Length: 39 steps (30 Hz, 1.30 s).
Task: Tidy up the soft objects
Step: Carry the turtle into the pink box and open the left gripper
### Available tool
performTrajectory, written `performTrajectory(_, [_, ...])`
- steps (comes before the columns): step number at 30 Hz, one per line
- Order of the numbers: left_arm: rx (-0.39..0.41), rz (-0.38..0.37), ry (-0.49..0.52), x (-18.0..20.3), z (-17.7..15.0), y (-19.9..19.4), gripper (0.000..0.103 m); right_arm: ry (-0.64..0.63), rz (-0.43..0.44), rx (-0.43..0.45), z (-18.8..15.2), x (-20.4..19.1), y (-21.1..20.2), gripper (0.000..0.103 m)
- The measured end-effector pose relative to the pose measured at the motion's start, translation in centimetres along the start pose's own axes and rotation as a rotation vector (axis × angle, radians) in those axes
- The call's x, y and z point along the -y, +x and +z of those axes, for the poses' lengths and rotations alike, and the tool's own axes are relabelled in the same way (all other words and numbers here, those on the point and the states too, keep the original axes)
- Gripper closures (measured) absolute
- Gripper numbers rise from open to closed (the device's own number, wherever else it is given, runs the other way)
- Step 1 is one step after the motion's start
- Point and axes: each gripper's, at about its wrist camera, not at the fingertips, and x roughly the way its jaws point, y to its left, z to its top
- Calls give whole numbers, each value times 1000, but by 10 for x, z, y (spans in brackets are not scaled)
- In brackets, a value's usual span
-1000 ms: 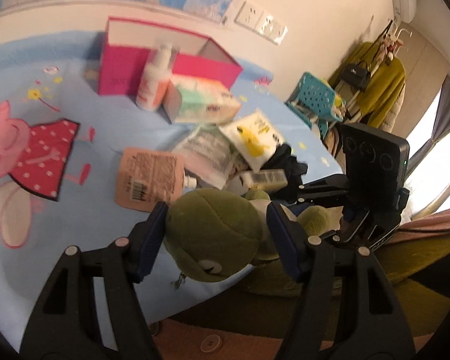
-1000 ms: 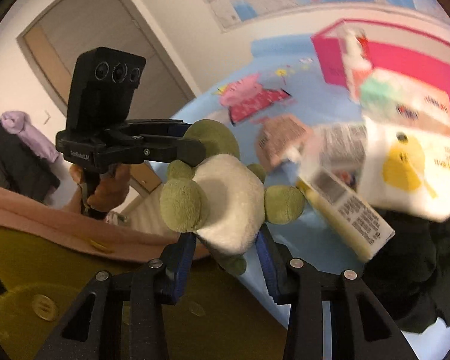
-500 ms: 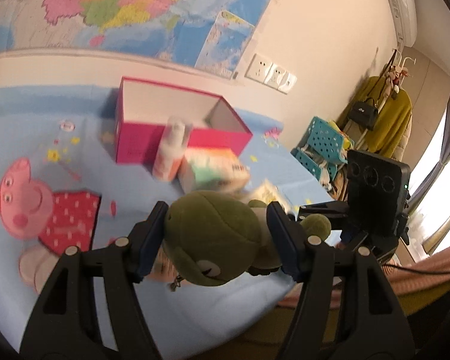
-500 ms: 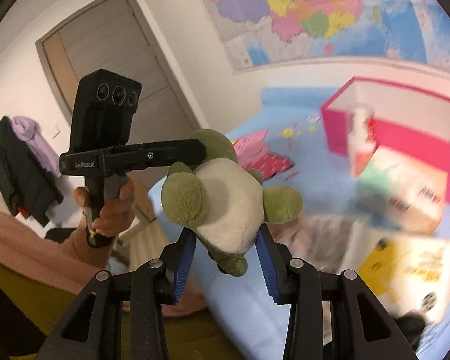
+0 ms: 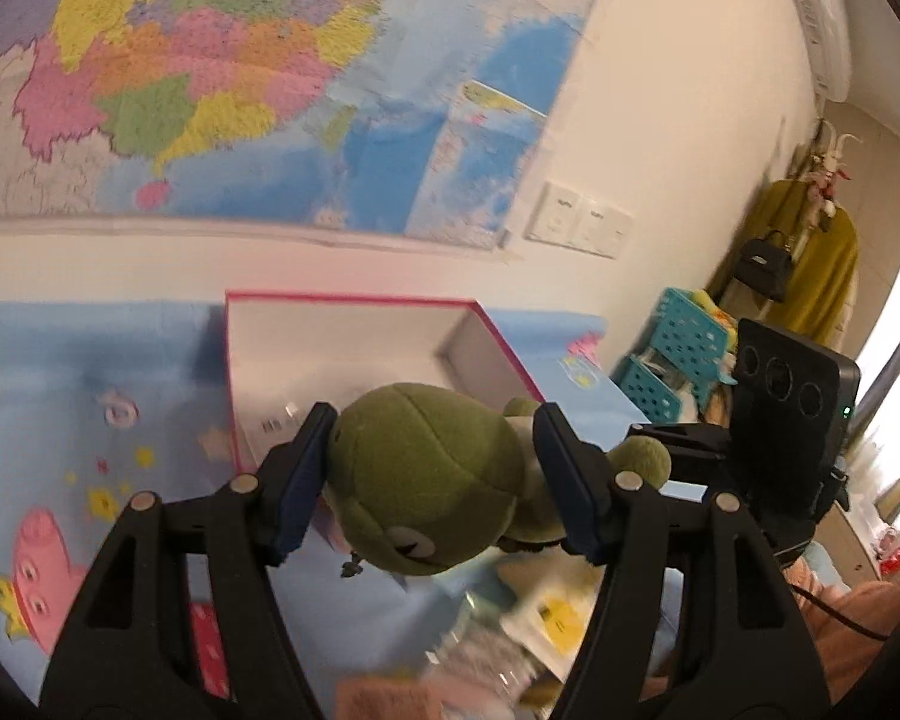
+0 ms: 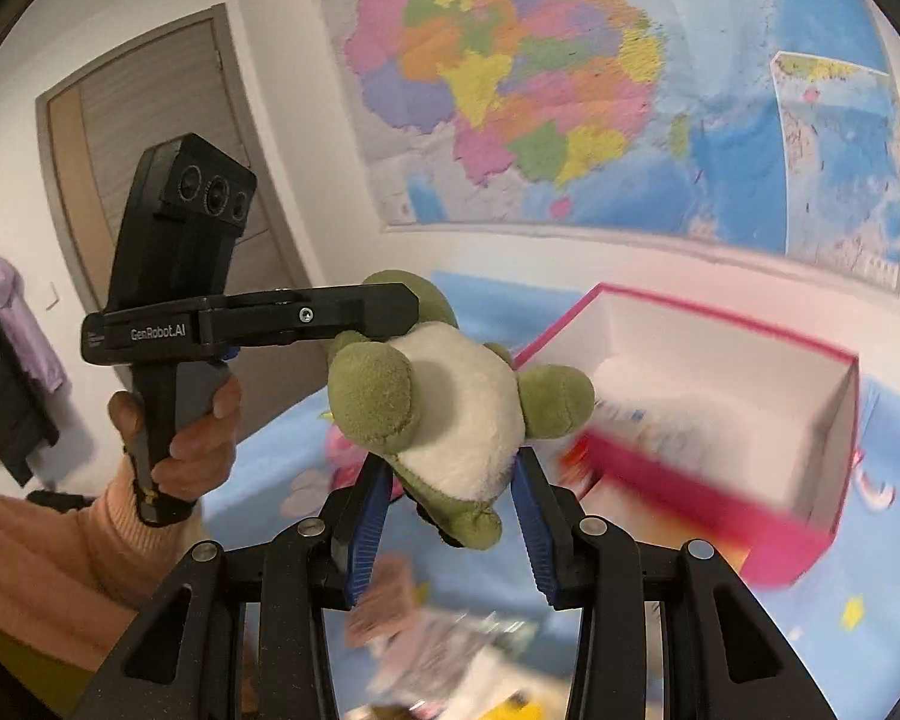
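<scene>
Both grippers hold one green plush turtle in the air above the table. My left gripper [image 5: 435,480] is shut on the turtle's green head [image 5: 420,480]. My right gripper [image 6: 450,513] is shut on the turtle's cream belly and lower body [image 6: 450,414]. The left gripper also shows in the right wrist view [image 6: 390,306], gripping the head from the left. The open pink box [image 5: 354,360] with a white inside stands just beyond the turtle; it also shows in the right wrist view [image 6: 720,420].
A blue cartoon tablecloth [image 5: 60,396] covers the table. Blurred packets and pouches [image 5: 510,630] lie below the turtle near the front edge. A wall map [image 6: 570,90] hangs behind. Turquoise baskets [image 5: 678,354] and a coat rack stand at the right.
Both grippers have lifted the turtle up and carried it toward the pink box. The packets and bottle that were ahead now lie low in view.
</scene>
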Motion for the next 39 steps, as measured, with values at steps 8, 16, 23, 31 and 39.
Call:
performTrajectory(8, [-66,52,-74,-39,33,67,35,70,-26,-70,25,66,38,62])
performTrajectory(16, [-150,92,-141,-76,43,129,35,127,-76,-182,32,116,89,62])
performTrajectory(23, [-212,147,-174,-93,47,160,35,236,-156,-271,43,150,125,61])
performTrajectory(31, [-155,214,-163,-95,51,146,35,258,-200,-262,41,154,121,48])
performTrajectory(39, [-13,87,-91,-59,34,64,35,189,-112,-120,27,115,27,41])
